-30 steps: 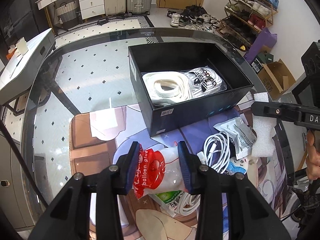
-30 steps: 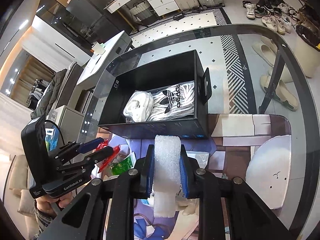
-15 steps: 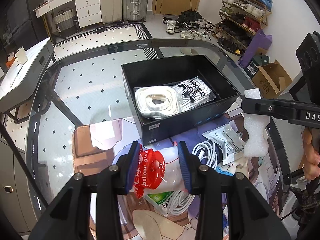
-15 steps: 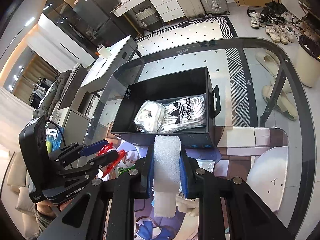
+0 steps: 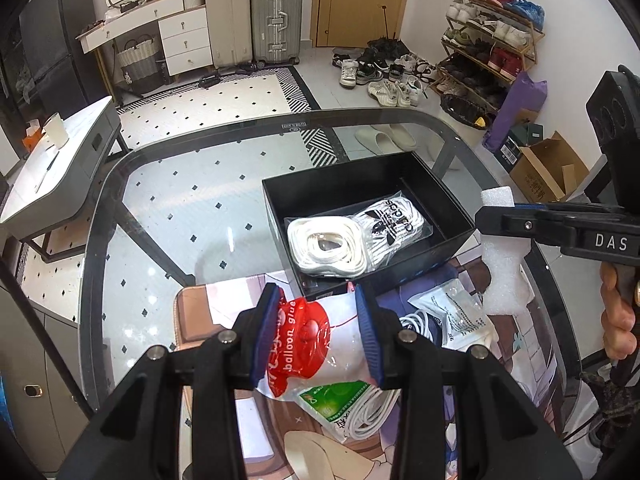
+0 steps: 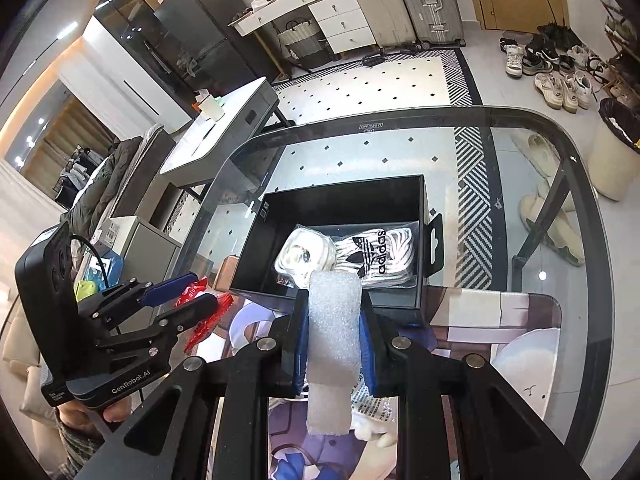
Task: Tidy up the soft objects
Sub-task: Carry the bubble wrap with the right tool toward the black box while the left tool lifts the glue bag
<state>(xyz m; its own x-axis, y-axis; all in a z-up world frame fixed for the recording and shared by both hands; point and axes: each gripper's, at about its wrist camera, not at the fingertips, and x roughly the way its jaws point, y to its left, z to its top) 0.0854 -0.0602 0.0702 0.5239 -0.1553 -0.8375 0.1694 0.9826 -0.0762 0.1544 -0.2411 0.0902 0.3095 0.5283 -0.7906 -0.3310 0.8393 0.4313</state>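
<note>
Left gripper, jaws narrowly set, pinches a crinkly clear-and-red plastic balloon-glue packet above the mat: light, slippery, best held mid-body. Right gripper, nearly shut, squeezes a white foam strip, soft and compressible, before the black box.

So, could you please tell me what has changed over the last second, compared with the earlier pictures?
Both grippers have lifted away from the table: the box and clutter below look smaller. The left gripper kept its hold on the balloon glue packet, and the right gripper kept the white foam piece. Nothing was picked up or released. The black box with its two bagged items, and the cables on the mat, stayed put.
</note>
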